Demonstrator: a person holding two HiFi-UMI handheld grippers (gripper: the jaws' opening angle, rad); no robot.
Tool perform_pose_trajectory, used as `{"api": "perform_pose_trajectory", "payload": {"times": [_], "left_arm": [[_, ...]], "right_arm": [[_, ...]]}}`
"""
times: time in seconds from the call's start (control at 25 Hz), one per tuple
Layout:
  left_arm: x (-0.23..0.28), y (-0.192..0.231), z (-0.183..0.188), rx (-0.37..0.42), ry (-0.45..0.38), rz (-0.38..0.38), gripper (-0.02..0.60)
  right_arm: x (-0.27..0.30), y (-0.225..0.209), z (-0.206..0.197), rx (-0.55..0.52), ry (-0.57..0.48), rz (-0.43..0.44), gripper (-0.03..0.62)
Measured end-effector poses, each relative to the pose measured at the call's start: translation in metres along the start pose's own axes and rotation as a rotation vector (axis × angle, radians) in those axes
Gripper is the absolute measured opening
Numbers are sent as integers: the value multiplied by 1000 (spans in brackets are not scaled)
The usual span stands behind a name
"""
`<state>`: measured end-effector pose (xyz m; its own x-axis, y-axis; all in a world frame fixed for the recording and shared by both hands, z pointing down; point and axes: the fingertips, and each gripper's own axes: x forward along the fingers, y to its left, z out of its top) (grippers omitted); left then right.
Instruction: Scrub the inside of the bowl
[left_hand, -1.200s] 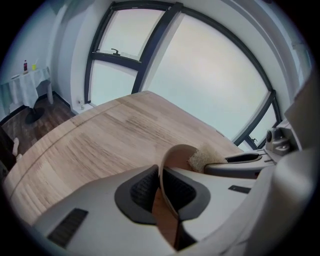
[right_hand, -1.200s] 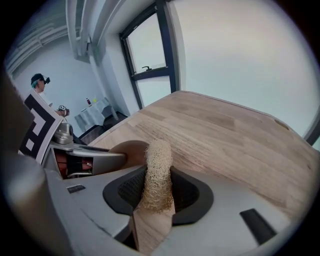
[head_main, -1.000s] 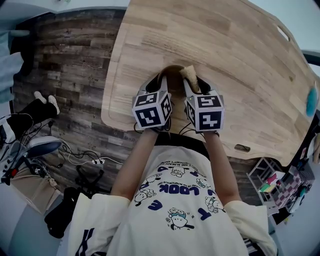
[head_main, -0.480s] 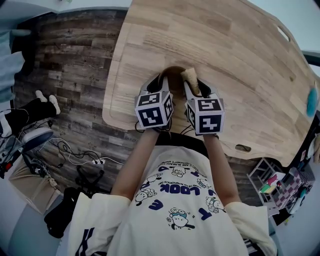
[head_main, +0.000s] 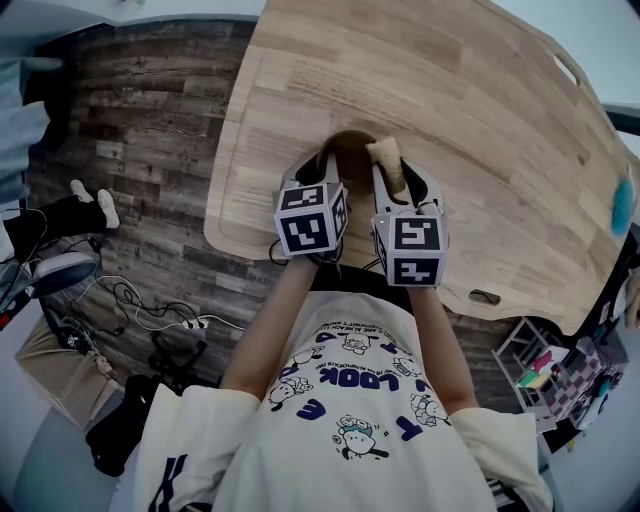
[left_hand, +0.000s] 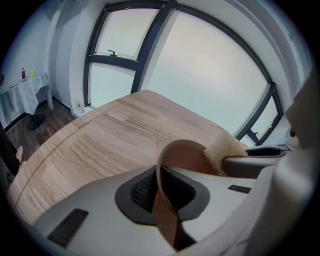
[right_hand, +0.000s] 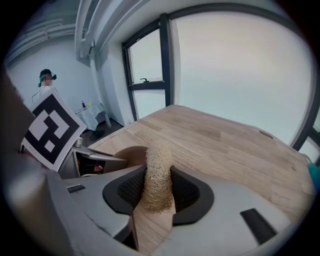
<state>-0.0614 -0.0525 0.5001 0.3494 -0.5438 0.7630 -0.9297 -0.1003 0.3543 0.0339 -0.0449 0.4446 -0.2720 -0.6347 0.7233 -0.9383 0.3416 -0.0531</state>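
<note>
The left hand-held gripper (left_hand: 161, 186), jaws just tightened, clamps the rim of the brown bowl (left_hand: 184, 156) on the table (head_main: 480, 120); the right hand-held gripper (right_hand: 156, 192) grasps a loofah scrubber (right_hand: 158, 165).

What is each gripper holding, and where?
Left gripper: bowl, by its rim; its fingers have just been closing on it. Right gripper: loofah scrubber, pinched at its lower half.
</note>
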Motion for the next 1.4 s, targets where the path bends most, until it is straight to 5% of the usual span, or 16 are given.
{"api": "perform_pose_trajectory", "payload": {"times": [0.44, 1.0, 1.4], "left_arm": [[1, 6, 2, -9, 8, -6, 32], [3, 3, 6, 9, 2, 1, 32], [2, 2, 5, 7, -1, 8, 32]], "right_arm": [[-9, 19, 35, -278, -29, 76, 132], [18, 54, 18, -302, 38, 224, 169], [10, 51, 17, -297, 36, 243, 221]]}}
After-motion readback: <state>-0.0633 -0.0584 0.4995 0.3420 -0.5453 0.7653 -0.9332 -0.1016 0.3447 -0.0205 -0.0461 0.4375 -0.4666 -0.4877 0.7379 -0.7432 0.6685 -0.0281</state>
